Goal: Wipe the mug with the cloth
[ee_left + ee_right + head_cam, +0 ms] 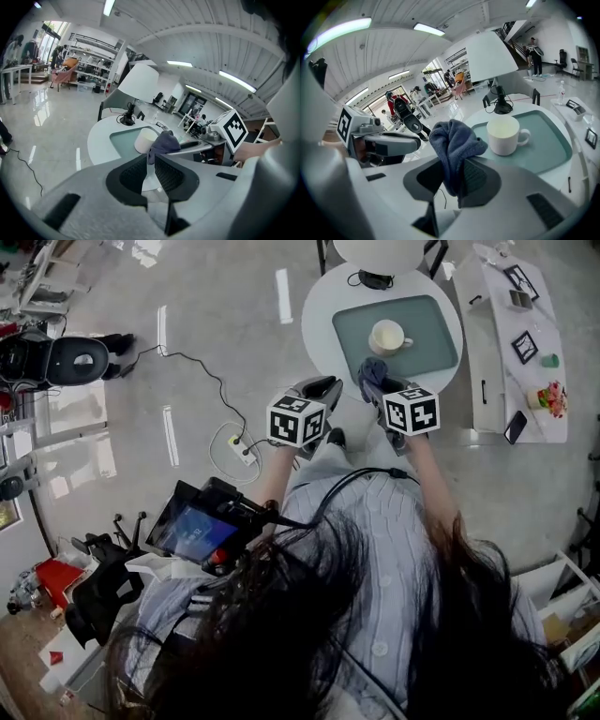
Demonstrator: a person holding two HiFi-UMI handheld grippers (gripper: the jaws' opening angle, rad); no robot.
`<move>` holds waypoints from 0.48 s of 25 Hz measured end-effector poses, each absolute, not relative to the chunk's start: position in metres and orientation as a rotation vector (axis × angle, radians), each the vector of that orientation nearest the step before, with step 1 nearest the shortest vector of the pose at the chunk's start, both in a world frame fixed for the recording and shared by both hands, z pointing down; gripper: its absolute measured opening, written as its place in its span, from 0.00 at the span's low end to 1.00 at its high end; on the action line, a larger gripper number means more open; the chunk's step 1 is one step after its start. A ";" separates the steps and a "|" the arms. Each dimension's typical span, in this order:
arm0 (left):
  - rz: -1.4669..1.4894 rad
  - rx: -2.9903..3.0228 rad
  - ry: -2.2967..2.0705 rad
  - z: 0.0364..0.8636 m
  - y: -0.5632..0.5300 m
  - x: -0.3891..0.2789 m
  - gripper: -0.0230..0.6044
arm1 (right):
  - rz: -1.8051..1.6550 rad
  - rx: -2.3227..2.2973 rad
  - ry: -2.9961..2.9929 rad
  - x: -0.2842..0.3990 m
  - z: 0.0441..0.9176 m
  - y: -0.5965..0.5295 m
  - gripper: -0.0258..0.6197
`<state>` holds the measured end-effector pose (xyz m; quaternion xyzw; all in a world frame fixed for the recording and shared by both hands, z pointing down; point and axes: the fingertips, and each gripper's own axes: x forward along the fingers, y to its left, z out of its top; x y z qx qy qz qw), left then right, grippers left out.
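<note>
On a round white table (319, 310) the mug (504, 135) is set upright on a teal mat (548, 145). The cloth (452, 140) is gripped, bunched, by the right tongs (457, 166) near the mug, presumably readied for wiping. The left tongs (151, 161) are held almost closed and empty.

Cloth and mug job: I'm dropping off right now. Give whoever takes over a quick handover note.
The right claw is shut on the cloth and holds it up just short of the mug, not touching it.
The left claw is empty, with its jaws almost together.
The mug stands upright on the green mat on the round table.
Done: cloth is in hand.
Left: bring the cloth to the mug and wipe it, perhaps steadying the mug with the left claw.
</note>
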<state>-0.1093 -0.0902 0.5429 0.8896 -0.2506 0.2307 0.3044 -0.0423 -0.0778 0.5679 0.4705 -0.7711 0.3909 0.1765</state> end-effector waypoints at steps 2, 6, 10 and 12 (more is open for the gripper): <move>0.605 2.339 -0.698 0.544 -0.097 -0.102 0.14 | 1.117 1.274 -2.190 -0.038 0.575 -0.083 0.19; 0.598 2.303 -0.775 0.549 -0.113 -0.086 0.14 | 1.118 1.167 -2.189 -0.022 0.593 -0.091 0.19; 0.594 2.273 -0.829 0.552 -0.122 -0.068 0.14 | 1.121 1.081 -2.187 -0.010 0.608 -0.098 0.19; 0.594 2.264 -0.869 0.553 -0.127 -0.061 0.14 | 1.116 1.031 -2.193 -0.006 0.615 -0.100 0.19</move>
